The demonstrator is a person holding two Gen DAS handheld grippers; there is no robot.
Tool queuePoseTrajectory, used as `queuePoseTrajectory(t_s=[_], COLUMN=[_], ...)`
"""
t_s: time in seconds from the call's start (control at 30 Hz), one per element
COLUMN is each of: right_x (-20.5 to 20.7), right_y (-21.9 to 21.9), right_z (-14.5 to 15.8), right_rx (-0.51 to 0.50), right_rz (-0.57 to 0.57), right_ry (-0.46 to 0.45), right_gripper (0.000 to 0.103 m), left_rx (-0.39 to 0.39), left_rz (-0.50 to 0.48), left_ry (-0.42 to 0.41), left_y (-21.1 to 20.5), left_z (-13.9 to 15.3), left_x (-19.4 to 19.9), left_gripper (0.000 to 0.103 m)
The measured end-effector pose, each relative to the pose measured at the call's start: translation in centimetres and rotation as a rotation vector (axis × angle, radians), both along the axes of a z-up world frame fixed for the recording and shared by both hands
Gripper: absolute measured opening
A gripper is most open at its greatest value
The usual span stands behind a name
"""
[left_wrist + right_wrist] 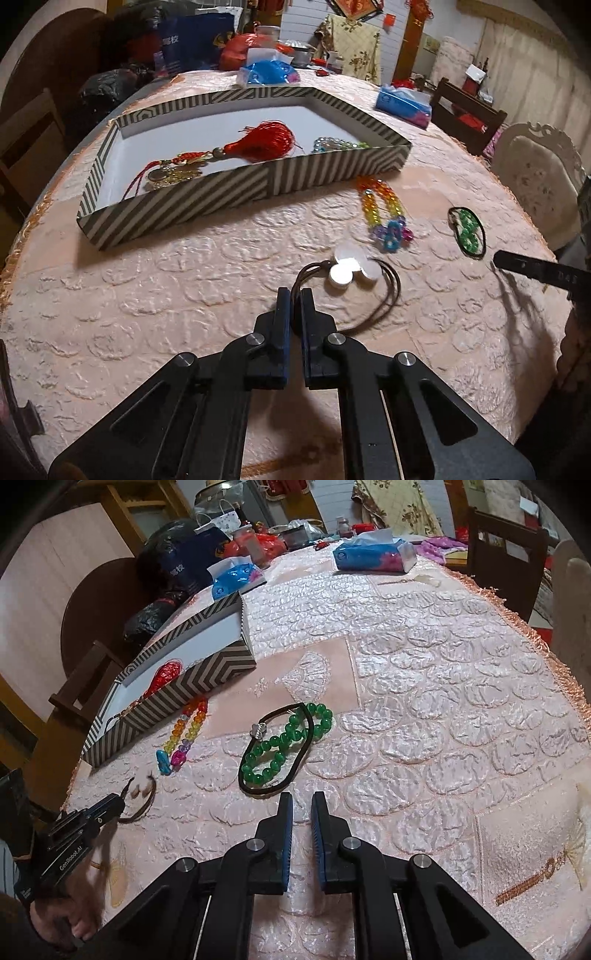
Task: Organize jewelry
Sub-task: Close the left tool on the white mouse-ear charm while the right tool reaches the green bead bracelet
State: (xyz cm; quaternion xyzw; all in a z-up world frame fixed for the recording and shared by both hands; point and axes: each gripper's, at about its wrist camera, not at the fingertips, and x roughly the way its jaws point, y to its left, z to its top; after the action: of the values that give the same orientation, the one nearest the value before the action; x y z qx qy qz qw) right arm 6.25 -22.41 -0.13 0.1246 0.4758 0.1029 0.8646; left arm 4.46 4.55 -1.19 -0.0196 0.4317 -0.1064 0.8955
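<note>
"GenRobot.AI" is printed on the left gripper (114,805), which pinches the brown cord necklace with white disc pendants (351,269) in front of the striped cardboard tray (236,192). The right gripper (302,801), jaws slightly apart, empty, hovers near the green bead bracelet (284,742).

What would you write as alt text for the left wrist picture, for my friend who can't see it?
The left claw pinches the brown cord of a necklace with white discs on a pink quilted tablecloth. Beyond, a striped box holds a red tassel charm; a rainbow bead bracelet and a green bead bracelet lie outside.
</note>
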Motion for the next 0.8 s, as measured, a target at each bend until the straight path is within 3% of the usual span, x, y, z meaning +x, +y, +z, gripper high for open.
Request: queuePoseTrajectory(t_s=[0.37,0.8], right_x=[0.9,4.7], right_y=[0.1,1.0], right_z=[0.9,0.4], right_rx=[0.004,-0.101], right_rz=[0.011,0.083], right_ry=[-0.057,-0.098], right_gripper=[0.009,0.009], left_rx=[-0.041,-0.027], left_rz=[-0.018,-0.009], left_ry=[0.014,0.013], left_y=[-0.1,0.0], left_z=[-0.1,-0.1], left_x=[0.9,1.0], left_gripper=[0.008,0.004])
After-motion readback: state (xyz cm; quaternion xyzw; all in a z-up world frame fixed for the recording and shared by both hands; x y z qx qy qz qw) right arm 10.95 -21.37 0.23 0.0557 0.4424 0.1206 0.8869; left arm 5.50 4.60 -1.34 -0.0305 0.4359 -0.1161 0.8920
